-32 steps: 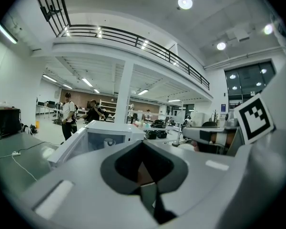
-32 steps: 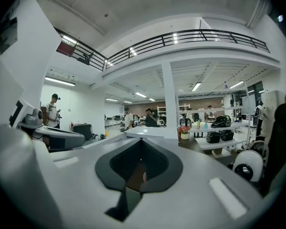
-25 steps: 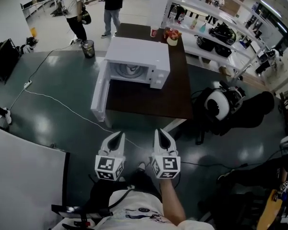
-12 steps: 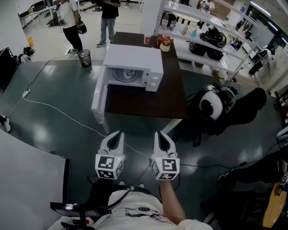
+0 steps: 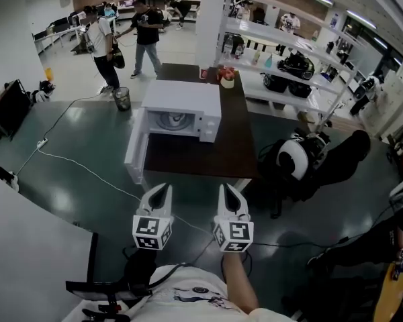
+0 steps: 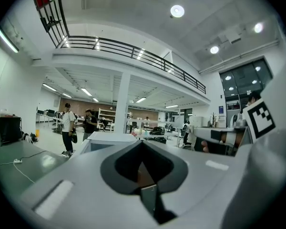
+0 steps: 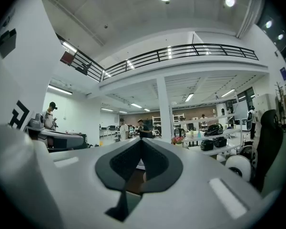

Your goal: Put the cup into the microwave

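A white microwave [image 5: 181,109] stands on a dark brown table [image 5: 208,156], with its door [image 5: 136,154] swung open to the left. At the table's far end a small red cup [image 5: 204,74] stands beside a pot of red flowers [image 5: 227,79]. My left gripper [image 5: 165,187] and right gripper [image 5: 226,187] are side by side in front of the table's near edge, well short of the microwave. Both are shut and hold nothing. In the left gripper view the jaw tips [image 6: 142,142] meet, with the microwave [image 6: 105,140] beyond. The right gripper view shows its tips [image 7: 141,140] closed too.
White shelving [image 5: 282,45] runs along the right. A round white machine [image 5: 297,158] sits on the floor right of the table. A white cable [image 5: 74,170] crosses the floor at left, a bin [image 5: 121,98] stands by the microwave, and two people [image 5: 121,39] stand beyond.
The table and microwave have slid lower in the head view and show more of the far room. Both grippers have risen a little, still shut and side by side.
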